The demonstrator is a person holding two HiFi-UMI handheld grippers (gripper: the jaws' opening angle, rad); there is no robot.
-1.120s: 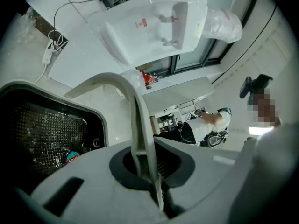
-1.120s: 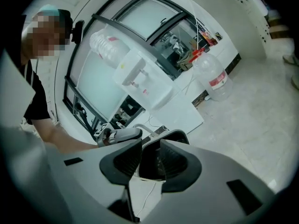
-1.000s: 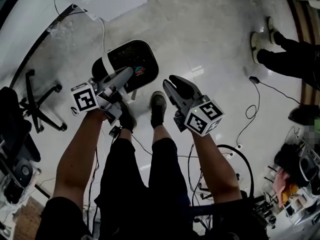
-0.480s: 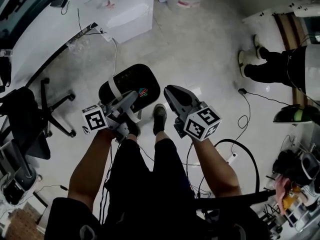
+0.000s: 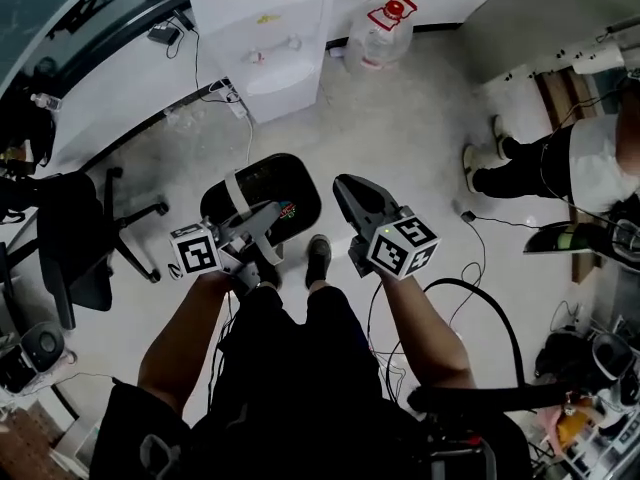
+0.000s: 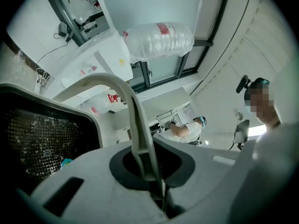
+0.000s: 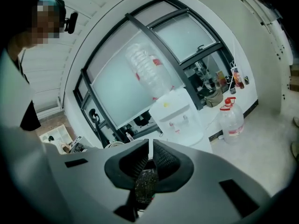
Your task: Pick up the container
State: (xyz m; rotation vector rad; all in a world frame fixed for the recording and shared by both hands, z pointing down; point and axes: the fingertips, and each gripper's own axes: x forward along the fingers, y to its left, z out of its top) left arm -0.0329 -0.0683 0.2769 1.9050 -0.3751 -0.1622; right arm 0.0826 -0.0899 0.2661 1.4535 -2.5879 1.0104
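Note:
The container (image 5: pixel 270 190) is a black mesh bin with a white strap handle (image 5: pixel 237 190). It hangs off the floor in front of the person's legs. My left gripper (image 5: pixel 266 213) is shut on that handle. In the left gripper view the white handle (image 6: pixel 135 120) runs up out of the closed jaws, with the mesh wall (image 6: pixel 42 143) at the left. My right gripper (image 5: pixel 342 183) is beside the bin's right edge and apart from it. Its jaws have just been closing and only a thin slit is left at the tips (image 7: pixel 149 146). No part of the bin shows clearly between them.
A white water dispenser (image 5: pixel 275 38) and a large water bottle (image 5: pixel 383 28) stand ahead on the pale floor. A black office chair (image 5: pixel 70 238) is at the left. Another person (image 5: pixel 560 168) stands at the right, with cables (image 5: pixel 490 238) on the floor.
Both grippers and the bin have risen, so the floor looks farther away and more of the room shows. The right gripper's jaws went from clearly parted to nearly together.

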